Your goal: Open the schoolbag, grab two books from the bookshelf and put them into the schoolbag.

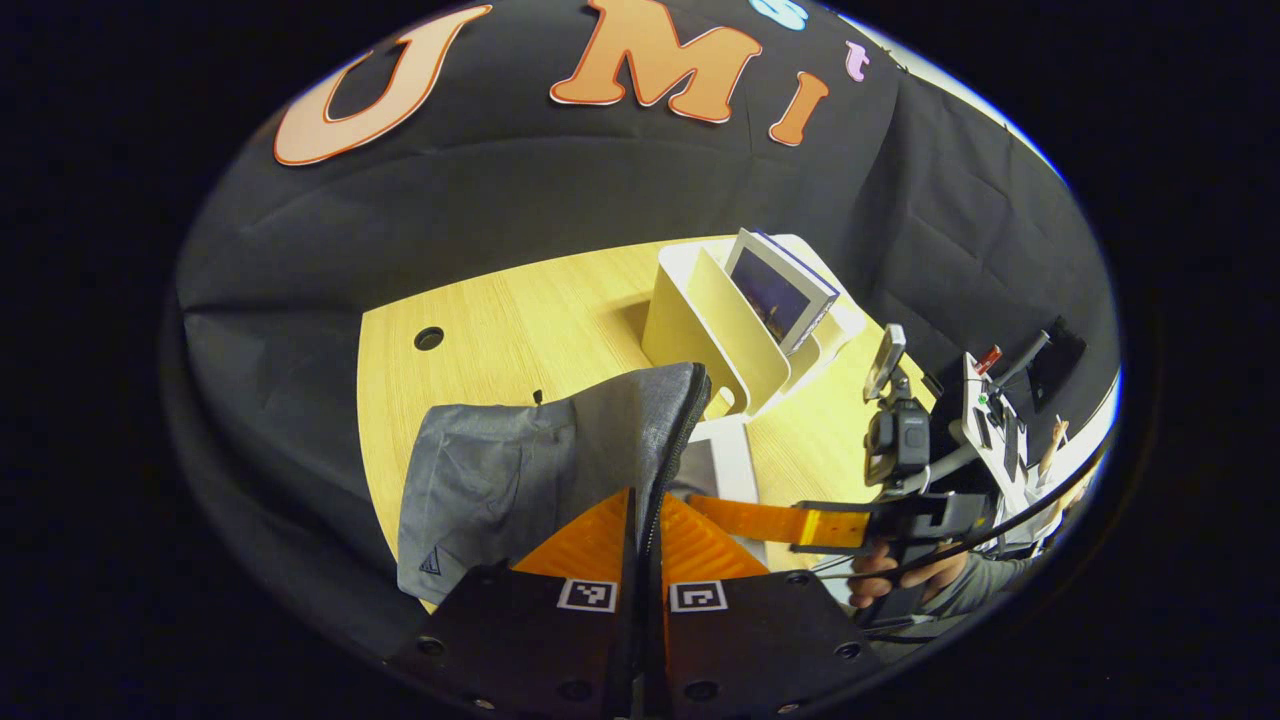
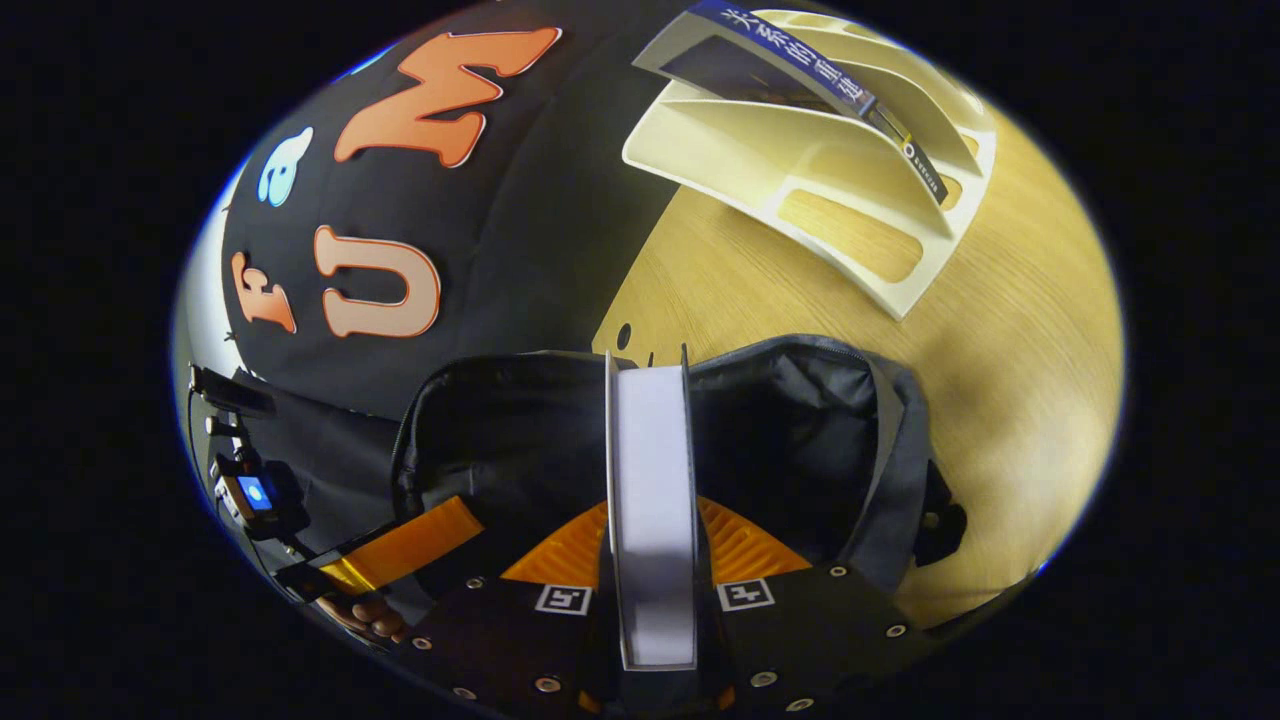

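Gripping the schoolbag (image 1: 520,470) rim, the left gripper (image 1: 640,545) is clamped shut; a book (image 2: 652,500) is pinched edgewise by the right gripper (image 2: 655,560) over the open bag.

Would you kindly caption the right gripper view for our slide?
Right hand-held gripper holds a book over the open schoolbag.

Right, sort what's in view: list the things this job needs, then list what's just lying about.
Job things:
- grey schoolbag, open, its edge pinched by the left gripper
- white-edged book clamped in the right gripper, over the bag's mouth
- cream bookshelf
- blue-spined book in the shelf

Just there:
- wooden table
- cable hole in the tabletop
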Available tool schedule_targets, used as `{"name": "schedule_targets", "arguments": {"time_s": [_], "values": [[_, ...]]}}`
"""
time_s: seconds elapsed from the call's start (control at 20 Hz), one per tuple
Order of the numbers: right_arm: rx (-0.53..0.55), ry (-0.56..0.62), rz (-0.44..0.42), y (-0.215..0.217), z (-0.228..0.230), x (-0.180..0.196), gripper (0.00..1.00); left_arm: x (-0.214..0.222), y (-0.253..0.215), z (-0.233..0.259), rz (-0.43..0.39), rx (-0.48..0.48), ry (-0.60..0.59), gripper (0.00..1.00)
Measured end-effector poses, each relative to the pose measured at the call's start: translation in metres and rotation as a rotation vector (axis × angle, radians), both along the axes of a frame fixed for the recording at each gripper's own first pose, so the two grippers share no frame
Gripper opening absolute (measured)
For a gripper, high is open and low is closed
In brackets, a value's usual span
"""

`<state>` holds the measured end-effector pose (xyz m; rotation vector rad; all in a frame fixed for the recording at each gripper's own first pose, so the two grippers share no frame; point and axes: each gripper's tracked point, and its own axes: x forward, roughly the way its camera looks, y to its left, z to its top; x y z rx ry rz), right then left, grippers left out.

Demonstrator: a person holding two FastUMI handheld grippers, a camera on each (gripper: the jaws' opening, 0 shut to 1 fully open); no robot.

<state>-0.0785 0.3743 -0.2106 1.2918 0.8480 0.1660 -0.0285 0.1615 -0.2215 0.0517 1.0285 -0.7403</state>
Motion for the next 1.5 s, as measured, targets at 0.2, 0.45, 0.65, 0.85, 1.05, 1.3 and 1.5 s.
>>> {"name": "schedule_targets", "arguments": {"time_s": [0.2, 0.45, 0.65, 0.85, 1.05, 1.3, 1.5], "values": [[0.056, 0.031, -0.025, 0.024, -0.017, 0.011, 0.31, -0.006, -0.003, -0.004, 0.006, 0.001, 0.009, 0.05], [0.041, 0.136, 0.105, 0.032, -0.028, -0.007, 0.42, -0.004, 0.0, -0.006, 0.029, -0.004, 0.02, 0.05], [-0.074, 0.191, 0.237, 0.006, -0.037, -0.036, 0.84, 0.0, -0.001, -0.009, 0.055, 0.006, 0.013, 0.05], [-0.161, 0.174, 0.31, -0.036, -0.02, -0.045, 0.96, -0.002, -0.001, -0.013, 0.062, 0.032, 0.004, 0.06], [-0.24, 0.157, 0.328, -0.083, -0.002, -0.042, 0.98, -0.002, -0.004, -0.017, 0.078, 0.037, 0.01, 0.06], [-0.431, 0.181, 0.39, -0.157, 0.012, -0.031, 0.98, -0.005, -0.003, -0.023, 0.107, 0.043, 0.024, 0.05], [-0.485, 0.207, 0.42, -0.205, 0.031, -0.008, 0.98, -0.008, -0.004, -0.031, 0.138, 0.037, 0.048, 0.05]]}}
